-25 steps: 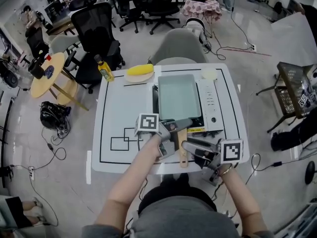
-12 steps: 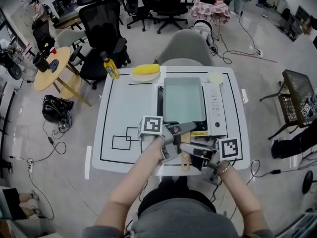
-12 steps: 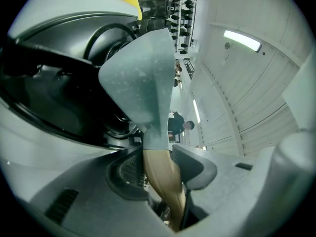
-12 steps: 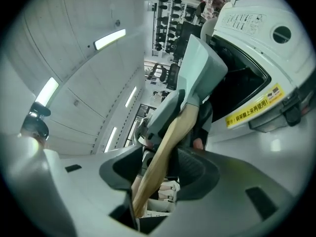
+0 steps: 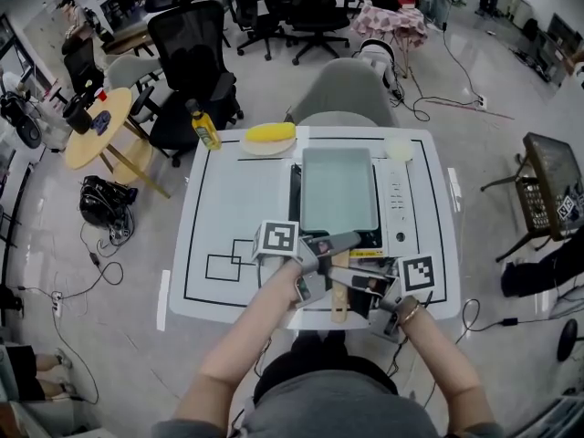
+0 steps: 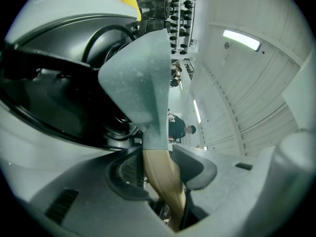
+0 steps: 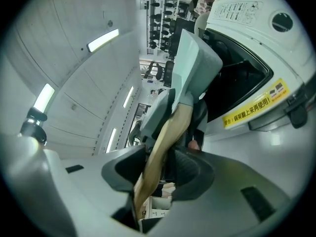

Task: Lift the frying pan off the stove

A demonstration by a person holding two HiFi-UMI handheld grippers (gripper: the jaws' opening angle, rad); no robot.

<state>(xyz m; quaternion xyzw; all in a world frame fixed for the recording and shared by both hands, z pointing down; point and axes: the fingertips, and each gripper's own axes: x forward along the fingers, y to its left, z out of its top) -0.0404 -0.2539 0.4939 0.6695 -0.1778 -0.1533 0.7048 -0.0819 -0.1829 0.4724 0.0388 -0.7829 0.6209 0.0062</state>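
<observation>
A pale green rectangular frying pan (image 5: 338, 190) sits on the white portable stove (image 5: 399, 210), with its wooden handle (image 5: 339, 292) pointing toward me. My left gripper (image 5: 321, 255) is shut on the handle close to the pan; in the left gripper view the wood (image 6: 160, 174) is pinched between both pads below the pan (image 6: 140, 78). My right gripper (image 5: 354, 288) is at the handle's near end. Its jaws are closing with the handle (image 7: 165, 142) between them, a thin gap still beside one pad. The pan (image 7: 195, 68) and stove (image 7: 247, 38) show beyond.
A yellow bottle (image 5: 204, 126) stands off the table's far left corner. A plate with a yellow item (image 5: 270, 136) and a small white dish (image 5: 399, 148) sit at the far edge. A grey chair (image 5: 342, 89) stands behind. Black outlined squares (image 5: 224, 261) mark the tabletop's left.
My right gripper has slid left along the table's front edge and now has the handle's end between its jaws. The left gripper has kept its hold.
</observation>
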